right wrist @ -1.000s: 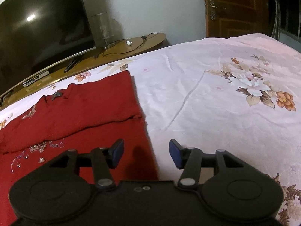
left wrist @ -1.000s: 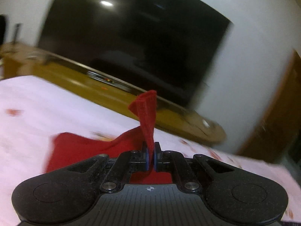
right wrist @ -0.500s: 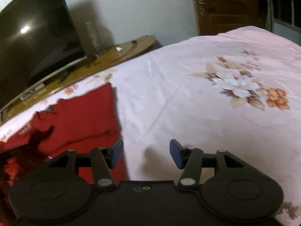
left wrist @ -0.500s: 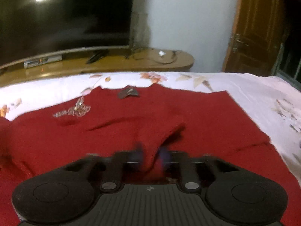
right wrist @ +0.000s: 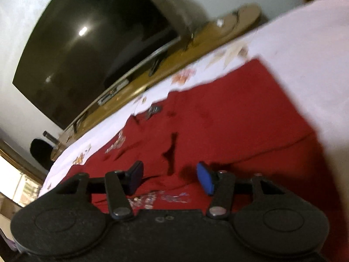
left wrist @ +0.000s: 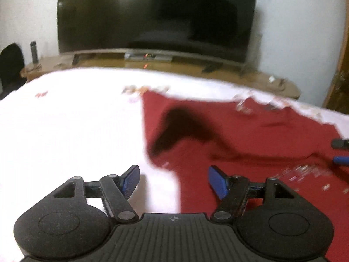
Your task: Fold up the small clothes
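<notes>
1. Bedsheet [left wrist: 65, 131] – pale, with small flower prints, it covers the bed left of the red garment [left wrist: 250, 142] and beyond it, toward the dark television [left wrist: 152, 15].
2. Left tool [left wrist: 173, 180] hangs over the garment's left edge; its jaws are opening, the blue pads stand wide apart, and nothing is between them. The left pad is above bare sheet, the right pad above red cloth.
3. Red garment lies spread flat on the bed on the near side of the television, with a fold line across its lower part and sparkly beadwork [right wrist: 157, 197] near its front edge. A dark shadow falls on its left half.
4. Right tool [right wrist: 170, 179] is over the garment – its jaws are closing but the pads are apart with only air between them, the cloth lying below. Its blue tips also show at the garment's right side in the left view.
5. Wooden table [right wrist: 196, 39] under the television runs along behind the garment.
</notes>
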Action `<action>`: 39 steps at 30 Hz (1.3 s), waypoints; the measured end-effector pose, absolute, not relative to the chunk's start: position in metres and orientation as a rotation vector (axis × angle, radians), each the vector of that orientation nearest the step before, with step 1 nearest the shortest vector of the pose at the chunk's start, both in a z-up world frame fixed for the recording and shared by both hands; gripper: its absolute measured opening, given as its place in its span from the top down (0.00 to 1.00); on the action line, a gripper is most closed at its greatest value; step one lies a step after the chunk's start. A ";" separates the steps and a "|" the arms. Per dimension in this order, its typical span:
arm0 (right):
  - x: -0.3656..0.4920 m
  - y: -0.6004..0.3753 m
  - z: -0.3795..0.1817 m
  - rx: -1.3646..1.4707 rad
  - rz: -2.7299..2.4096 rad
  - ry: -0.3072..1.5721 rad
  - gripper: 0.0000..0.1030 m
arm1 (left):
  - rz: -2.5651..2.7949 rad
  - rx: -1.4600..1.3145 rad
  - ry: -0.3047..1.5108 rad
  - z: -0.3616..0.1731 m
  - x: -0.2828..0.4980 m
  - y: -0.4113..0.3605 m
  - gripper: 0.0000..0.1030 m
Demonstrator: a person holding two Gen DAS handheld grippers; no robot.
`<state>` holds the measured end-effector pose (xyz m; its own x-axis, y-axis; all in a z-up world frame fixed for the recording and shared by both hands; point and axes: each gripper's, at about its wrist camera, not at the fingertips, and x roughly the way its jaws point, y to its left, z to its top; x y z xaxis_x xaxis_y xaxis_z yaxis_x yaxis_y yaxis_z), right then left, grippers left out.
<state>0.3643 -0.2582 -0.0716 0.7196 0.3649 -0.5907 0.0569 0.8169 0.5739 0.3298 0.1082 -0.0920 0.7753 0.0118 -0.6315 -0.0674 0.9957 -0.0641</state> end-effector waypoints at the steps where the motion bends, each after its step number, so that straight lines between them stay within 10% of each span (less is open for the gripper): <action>1: 0.371 -0.255 -0.078 0.642 0.196 0.785 0.54 | 0.033 -0.099 0.710 -0.097 0.332 0.113 0.33; 6: 0.388 -0.246 -0.089 0.739 0.208 0.824 0.58 | 0.021 -0.059 0.697 -0.110 0.331 0.111 0.33; 9: 0.393 -0.240 -0.086 0.687 0.151 0.817 0.92 | 0.016 -0.073 0.700 -0.111 0.338 0.112 0.33; 23: 0.367 -0.302 -0.031 0.378 0.097 0.644 0.93 | -0.082 -0.053 0.712 -0.105 0.362 0.110 0.89; 39: 0.360 -0.287 0.011 0.234 0.170 0.512 0.93 | -0.064 -0.047 0.736 -0.102 0.373 0.105 0.92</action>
